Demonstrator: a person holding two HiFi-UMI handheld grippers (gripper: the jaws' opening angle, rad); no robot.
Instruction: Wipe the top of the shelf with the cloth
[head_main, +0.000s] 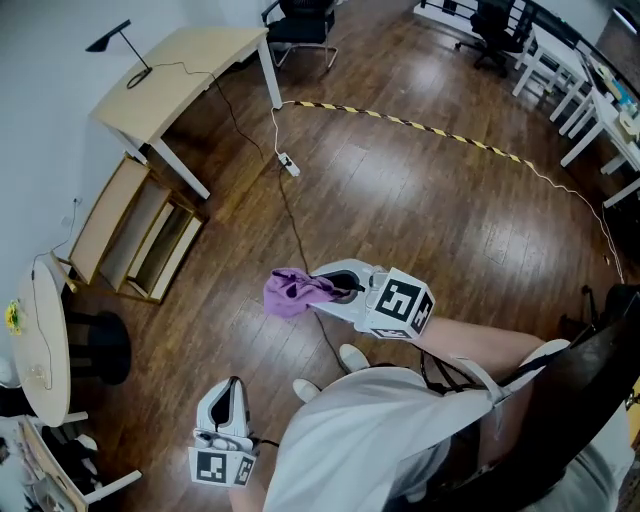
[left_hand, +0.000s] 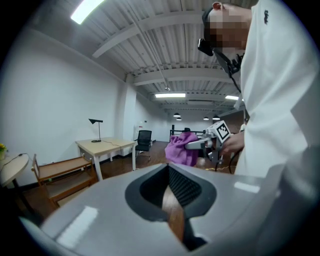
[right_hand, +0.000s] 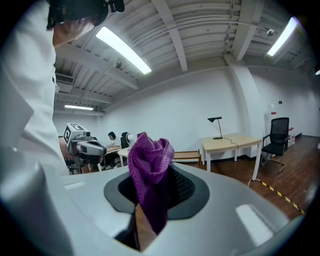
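Note:
A purple cloth (head_main: 292, 292) hangs bunched in my right gripper (head_main: 328, 287), which is shut on it at waist height above the wooden floor. In the right gripper view the cloth (right_hand: 149, 172) rises out from between the jaws. The low wooden shelf (head_main: 118, 222) stands against the left wall, well apart from both grippers; the left gripper view shows the shelf (left_hand: 59, 168) at the left. My left gripper (head_main: 233, 384) is held low by my body, shut and holding nothing, its jaws together in its own view (left_hand: 171, 200).
A light wooden desk (head_main: 183, 72) with a black lamp (head_main: 118, 40) stands beyond the shelf. A round white table (head_main: 45, 335) is at the near left. A cable (head_main: 296, 230) and yellow-black tape (head_main: 430, 128) cross the floor. Office chairs (head_main: 300, 22) stand farther off.

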